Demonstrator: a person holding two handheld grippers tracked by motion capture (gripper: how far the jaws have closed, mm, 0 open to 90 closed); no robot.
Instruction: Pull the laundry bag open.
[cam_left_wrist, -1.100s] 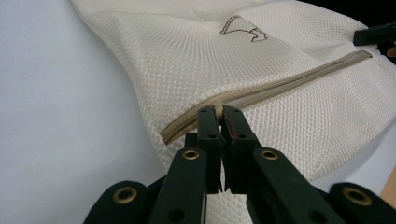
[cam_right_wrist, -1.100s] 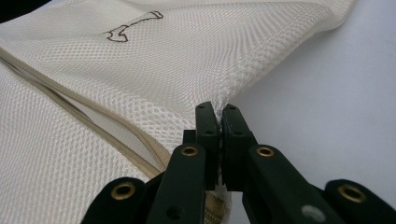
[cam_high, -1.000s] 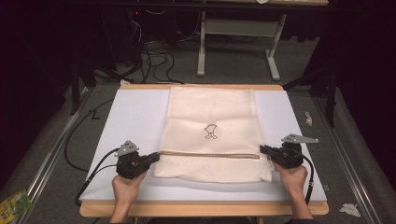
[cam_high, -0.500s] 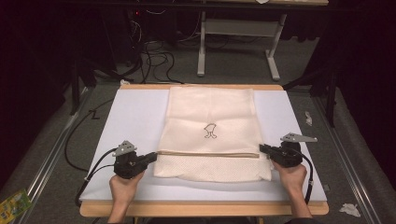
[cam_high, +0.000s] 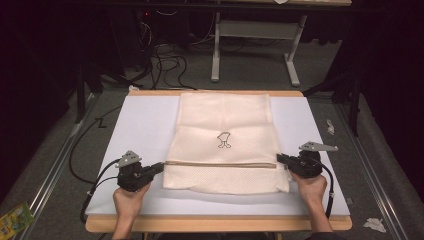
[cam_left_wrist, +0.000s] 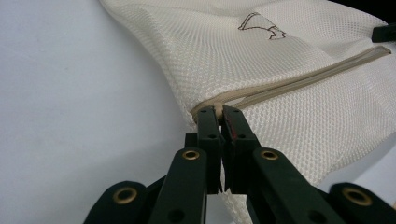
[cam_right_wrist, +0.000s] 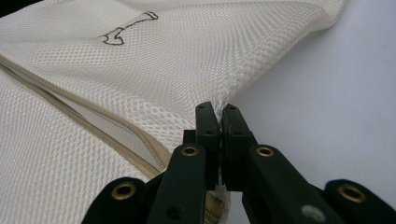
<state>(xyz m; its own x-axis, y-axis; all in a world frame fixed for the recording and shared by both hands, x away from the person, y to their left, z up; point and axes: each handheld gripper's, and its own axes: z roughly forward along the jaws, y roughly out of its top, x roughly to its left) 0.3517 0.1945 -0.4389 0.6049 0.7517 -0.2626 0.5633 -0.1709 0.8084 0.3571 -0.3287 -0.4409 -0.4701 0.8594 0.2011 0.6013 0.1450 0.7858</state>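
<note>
Bright table, dark surroundings, soft focus

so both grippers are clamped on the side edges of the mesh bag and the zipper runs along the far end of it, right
Not quite. Both grippers are clamped on the side edges of the mesh bag, the left gripper and the right gripper, but the zipper runs across the near part of the bag, between the two grippers, not along the far end. The high view shows this.

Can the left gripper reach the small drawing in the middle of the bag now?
Probably not yet: the left gripper is shut on the bag edge by the zipper. The drawing lies uncovered farther in.
</note>
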